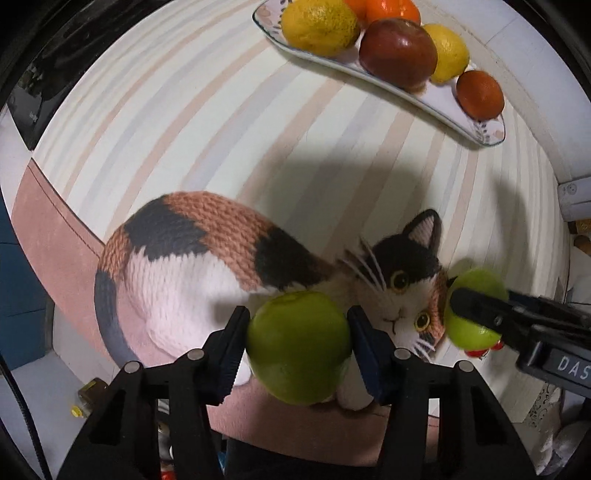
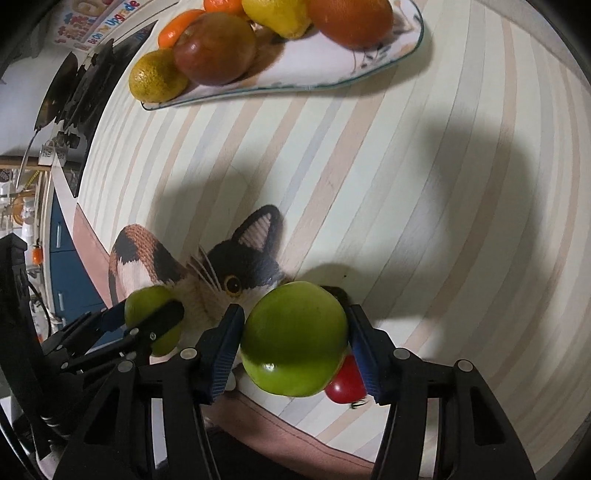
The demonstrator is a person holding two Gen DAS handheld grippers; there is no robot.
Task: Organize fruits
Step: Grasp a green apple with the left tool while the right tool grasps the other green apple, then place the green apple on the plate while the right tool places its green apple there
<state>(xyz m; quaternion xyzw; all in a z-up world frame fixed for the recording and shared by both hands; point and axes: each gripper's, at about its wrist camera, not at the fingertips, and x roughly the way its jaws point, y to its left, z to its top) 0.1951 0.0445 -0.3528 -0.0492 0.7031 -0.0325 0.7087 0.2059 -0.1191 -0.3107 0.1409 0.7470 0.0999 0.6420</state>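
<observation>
My left gripper (image 1: 298, 349) is shut on a green apple (image 1: 299, 347) and holds it above the cat picture on the tablecloth. My right gripper (image 2: 295, 343) is shut on a second green apple (image 2: 293, 341), just to the right of the left one; it also shows in the left wrist view (image 1: 476, 308). The left gripper's apple shows in the right wrist view (image 2: 153, 317). A white oval plate (image 1: 443, 107) at the far side holds lemons (image 1: 319, 26), oranges (image 1: 480, 94) and a dark red apple (image 1: 397, 53). A small red fruit (image 2: 345, 384) lies under my right gripper.
The striped tablecloth (image 2: 424, 203) with a calico cat print (image 1: 207, 258) covers the table. The plate (image 2: 413, 40) stands at the far edge. Dark kitchen objects (image 2: 77, 96) sit beyond the table's left side.
</observation>
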